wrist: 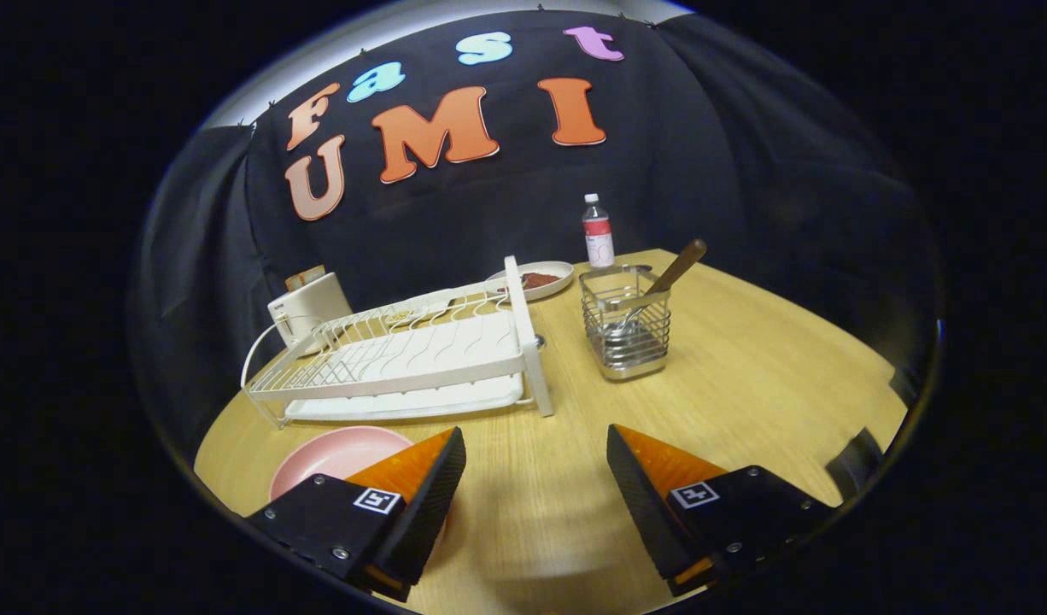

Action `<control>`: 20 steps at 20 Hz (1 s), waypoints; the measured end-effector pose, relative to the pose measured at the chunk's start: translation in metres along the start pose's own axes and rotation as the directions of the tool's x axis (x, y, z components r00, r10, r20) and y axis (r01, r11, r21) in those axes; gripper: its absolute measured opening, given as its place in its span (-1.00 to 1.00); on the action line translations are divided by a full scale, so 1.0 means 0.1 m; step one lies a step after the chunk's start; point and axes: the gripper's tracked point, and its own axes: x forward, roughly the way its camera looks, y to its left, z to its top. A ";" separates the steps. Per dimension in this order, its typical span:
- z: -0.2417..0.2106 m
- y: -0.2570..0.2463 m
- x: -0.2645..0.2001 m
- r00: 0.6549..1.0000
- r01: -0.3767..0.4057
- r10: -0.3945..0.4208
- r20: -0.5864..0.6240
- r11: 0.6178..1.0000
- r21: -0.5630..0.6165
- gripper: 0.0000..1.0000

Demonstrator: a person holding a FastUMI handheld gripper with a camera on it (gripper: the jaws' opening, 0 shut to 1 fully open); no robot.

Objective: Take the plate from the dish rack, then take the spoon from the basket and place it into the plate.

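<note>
While your hand-held gripper (536, 478) hangs over table (745, 401), fingers spread wide, nothing between them. Pink plate (336, 453) flat on table, partly behind your left finger (421, 491). Beyond fingers, white dish rack (404, 359) stands bare. Right of rack, wire basket (626, 329) holds spoon (673, 273), wooden handle leaning out. Farther back: small dish (536, 280) with dark food, bottle (598, 231), toaster (308, 309) behind rack.
</note>
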 end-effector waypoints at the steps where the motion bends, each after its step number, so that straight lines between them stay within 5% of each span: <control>1: 0.08 -0.09 0.01 1.000 0.016 -0.016 0.019 1.000 -0.015 0.98; 9: 0.69 -0.79 0.23 0.979 0.153 -0.145 0.142 0.987 -0.047 0.97; 20: 1.11 -0.96 0.77 0.952 0.193 -0.157 0.262 0.974 -0.121 0.98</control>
